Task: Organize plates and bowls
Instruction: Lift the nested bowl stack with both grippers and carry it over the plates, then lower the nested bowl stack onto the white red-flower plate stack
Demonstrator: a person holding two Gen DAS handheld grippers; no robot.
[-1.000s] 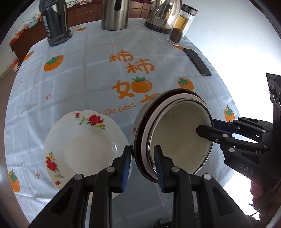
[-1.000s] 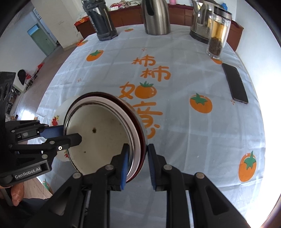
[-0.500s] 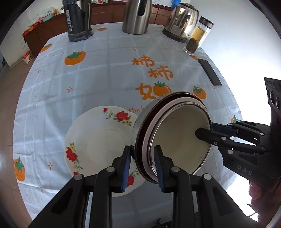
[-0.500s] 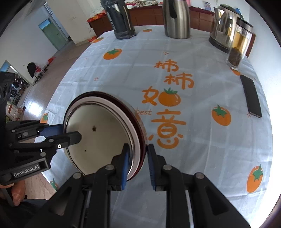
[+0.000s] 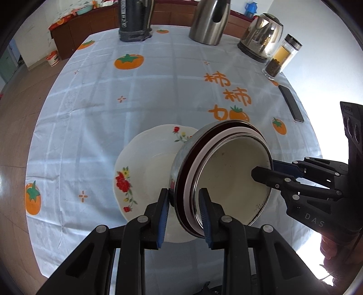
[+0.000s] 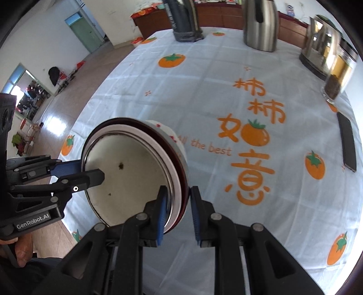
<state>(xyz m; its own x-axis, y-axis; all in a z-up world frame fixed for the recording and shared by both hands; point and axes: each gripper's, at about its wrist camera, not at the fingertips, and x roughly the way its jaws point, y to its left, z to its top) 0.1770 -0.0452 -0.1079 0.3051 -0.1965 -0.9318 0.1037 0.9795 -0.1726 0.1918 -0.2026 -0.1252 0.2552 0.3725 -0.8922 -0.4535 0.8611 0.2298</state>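
Observation:
A stack of nested bowls (image 5: 231, 177), cream inside with metal, white and dark red rims, hangs tilted above the table. My left gripper (image 5: 185, 197) is shut on its near left rim. My right gripper (image 6: 175, 195) is shut on the opposite rim, and it shows in the left wrist view as a black finger (image 5: 265, 172) inside the bowl. The same stack of bowls (image 6: 127, 172) fills the right wrist view, with the left gripper's finger (image 6: 90, 177) reaching in. A white flowered plate (image 5: 145, 163) lies flat on the cloth, partly hidden behind the stack.
At the far side of the tomato-print tablecloth (image 5: 158, 90) stand a dark flask (image 5: 135, 20), a steel jug (image 5: 209, 21), a kettle (image 5: 261, 38) and a glass jar (image 5: 281, 59). A phone (image 5: 291, 103) lies at the right. The table edge and floor are on the left.
Both grippers have carried the bowl stack leftward across the table, so it now overlaps the flowered plate. Neither grip has changed.

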